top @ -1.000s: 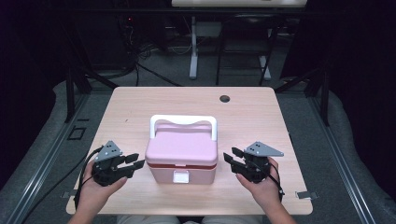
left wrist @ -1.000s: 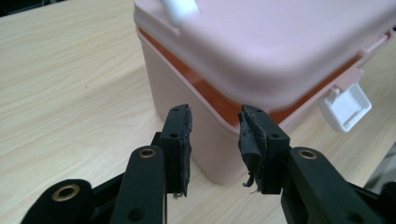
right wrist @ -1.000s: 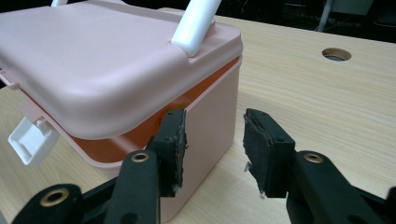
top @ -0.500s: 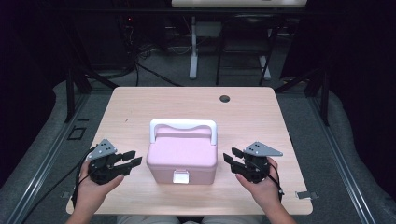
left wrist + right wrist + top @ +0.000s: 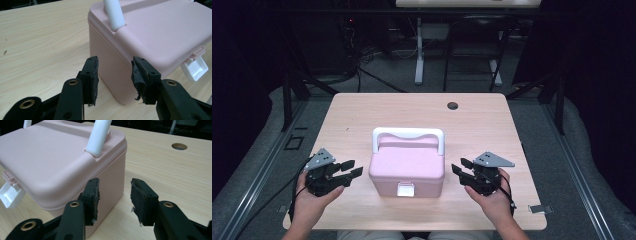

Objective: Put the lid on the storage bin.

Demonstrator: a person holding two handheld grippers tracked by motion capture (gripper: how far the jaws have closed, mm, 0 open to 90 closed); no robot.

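A pink box [image 5: 407, 167] with a white handle [image 5: 408, 132] and a white front latch [image 5: 406, 190] stands shut on the wooden table [image 5: 362, 115], near its front edge. My left gripper [image 5: 353, 168] hovers just left of the box and points at its side. Its jaws have just been opening, with nothing between them. In the left gripper view the left gripper [image 5: 115, 60] faces the box's corner [image 5: 107, 70]. On the other side my right gripper [image 5: 460, 166] stays open, a short way from the box. The right gripper [image 5: 114, 181] frames the box's right wall [image 5: 112, 175].
A round cable hole [image 5: 453, 105] sits in the table's far right part, also visible in the right gripper view [image 5: 179, 146]. Dark stands, cables and a white post [image 5: 419, 55] lie beyond the far edge. Bare tabletop spreads behind and beside the box.
The left gripper's jaws stand wider apart, and it has drawn slightly back from the box's left side. The right gripper and the box have not moved.
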